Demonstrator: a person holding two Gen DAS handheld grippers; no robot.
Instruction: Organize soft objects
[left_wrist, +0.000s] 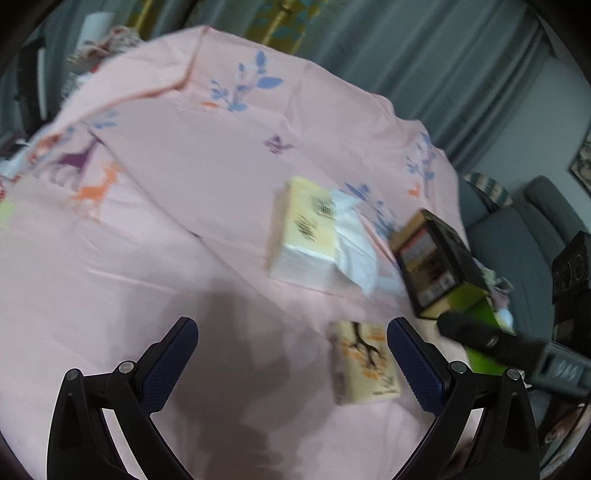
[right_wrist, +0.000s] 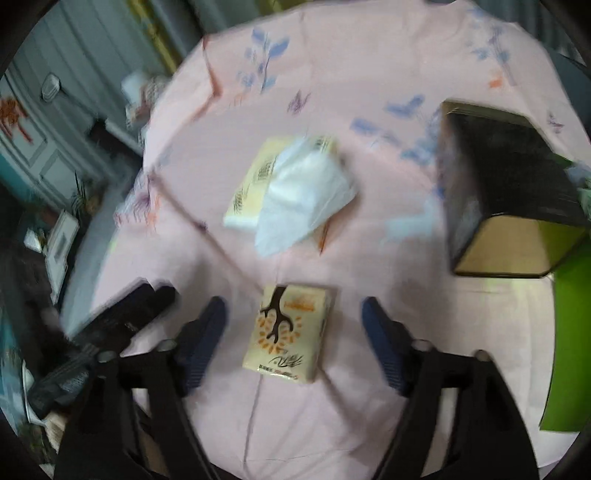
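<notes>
Hovering right gripper (right_wrist: 293, 325) jaws released, straddling small tissue pack (right_wrist: 290, 332); lowering squarely, pinching gently; box (right_wrist: 506, 177) waiting at two o'clock.

Right wrist view smeared by motion blur; print on the small tissue pack (right_wrist: 290, 332) cannot be read. Large tissue pack (right_wrist: 258, 177) partly covered by a pulled-out white tissue (right_wrist: 303, 195). Black box (right_wrist: 506, 192) label side blurred, contents not seen. Green sheet (right_wrist: 569, 350) cut off at right edge. In left wrist view, box label (left_wrist: 424, 266) too blurred to read; right gripper (left_wrist: 491, 341) only partly seen, its far finger cut off
</notes>
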